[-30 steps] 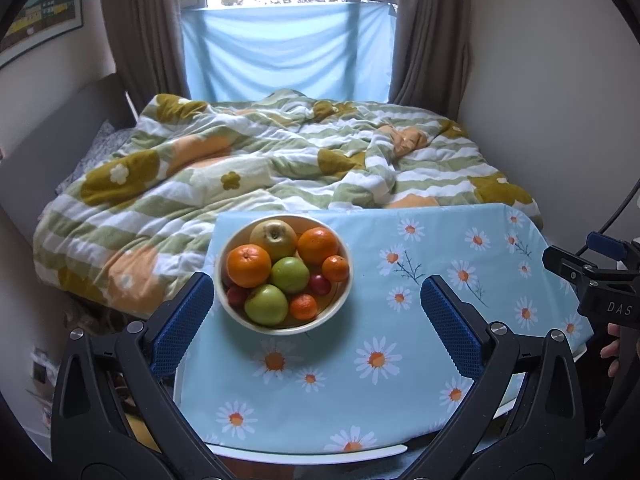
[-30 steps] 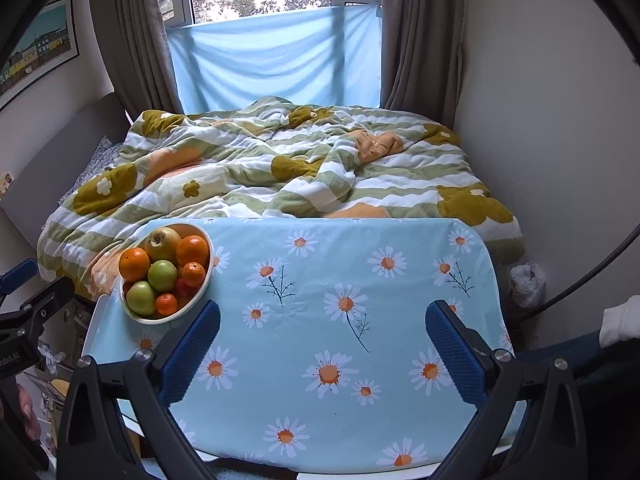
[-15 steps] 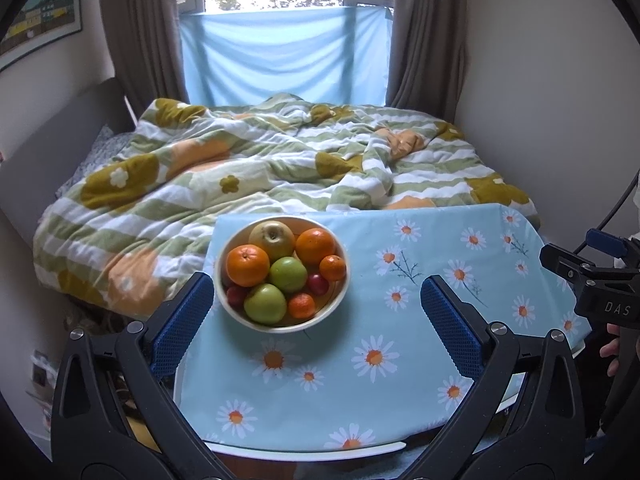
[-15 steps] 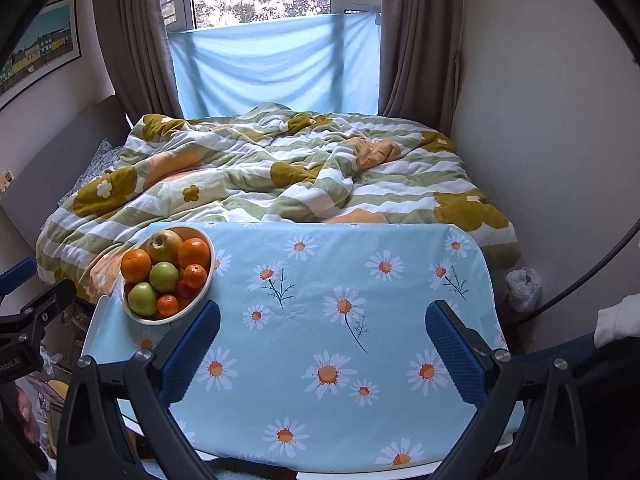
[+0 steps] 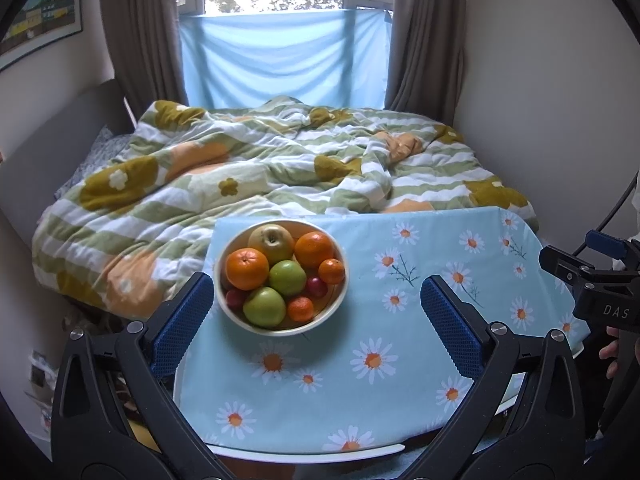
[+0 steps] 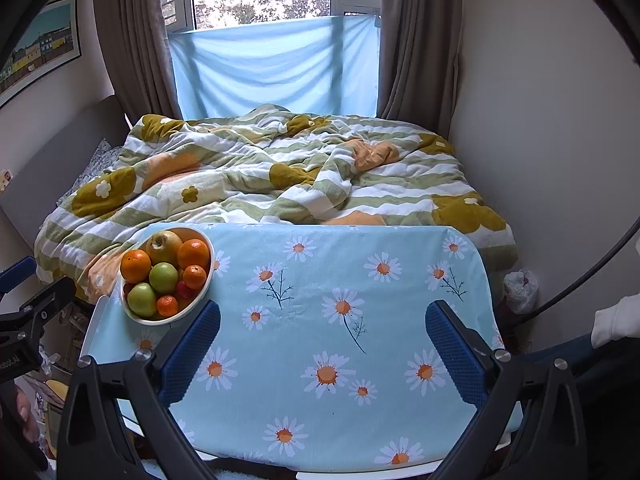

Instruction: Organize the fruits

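Observation:
A cream bowl [image 5: 341, 300] [image 6: 203, 292] heaped with oranges, green apples, a yellowish apple and small red fruit stands at the left end of a table under a blue daisy cloth [image 5: 380, 344] [image 6: 344, 344]. My left gripper [image 5: 316, 294] hovers open near the table's front edge, its fingers spread either side of the bowl and short of it. My right gripper [image 6: 322, 322] is open over the bare middle of the cloth, with the bowl off to its left. Nothing is held by either.
Behind the table lies a bed with a rumpled green, white and orange quilt [image 5: 260, 176]. Walls close in on the right, curtains and a window at the back. A white bag [image 6: 520, 290] sits on the floor by the table's right end.
Both grippers have lifted and tilted slightly, so the table and bowl sit a little lower in each view. Both stay open and empty, and the bowl has not moved.

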The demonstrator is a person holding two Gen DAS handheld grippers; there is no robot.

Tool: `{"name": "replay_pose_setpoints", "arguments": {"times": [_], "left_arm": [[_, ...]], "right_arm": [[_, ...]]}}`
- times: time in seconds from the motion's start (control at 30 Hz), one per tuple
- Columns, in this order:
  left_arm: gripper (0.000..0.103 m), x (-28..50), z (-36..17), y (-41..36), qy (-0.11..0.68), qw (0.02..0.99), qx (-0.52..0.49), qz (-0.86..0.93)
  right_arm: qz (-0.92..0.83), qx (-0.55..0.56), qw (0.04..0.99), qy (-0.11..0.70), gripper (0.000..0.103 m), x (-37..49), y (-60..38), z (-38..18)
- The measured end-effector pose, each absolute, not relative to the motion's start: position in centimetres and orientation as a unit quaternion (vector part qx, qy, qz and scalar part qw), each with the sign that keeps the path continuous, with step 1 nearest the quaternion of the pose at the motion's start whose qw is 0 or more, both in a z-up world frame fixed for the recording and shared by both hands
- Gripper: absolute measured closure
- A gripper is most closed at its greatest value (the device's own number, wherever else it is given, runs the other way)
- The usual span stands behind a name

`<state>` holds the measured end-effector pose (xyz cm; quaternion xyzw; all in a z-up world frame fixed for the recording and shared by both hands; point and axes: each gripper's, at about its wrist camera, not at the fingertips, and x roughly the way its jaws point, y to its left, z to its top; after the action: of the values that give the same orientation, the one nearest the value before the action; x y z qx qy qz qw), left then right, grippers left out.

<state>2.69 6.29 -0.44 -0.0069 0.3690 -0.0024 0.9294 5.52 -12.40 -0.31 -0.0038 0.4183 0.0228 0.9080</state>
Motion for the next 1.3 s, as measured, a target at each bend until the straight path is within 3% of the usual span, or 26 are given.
{"name": "replay_pose_setpoints", "arguments": {"times": [1.3], "left_arm": [[0.000,3.69,0.17,6.32,0.357,0.934,-0.005,0.005]], "right_arm": [[0.021,-0.004,0.909,0.417,0.001,6.02,-12.85,0.16]]}}
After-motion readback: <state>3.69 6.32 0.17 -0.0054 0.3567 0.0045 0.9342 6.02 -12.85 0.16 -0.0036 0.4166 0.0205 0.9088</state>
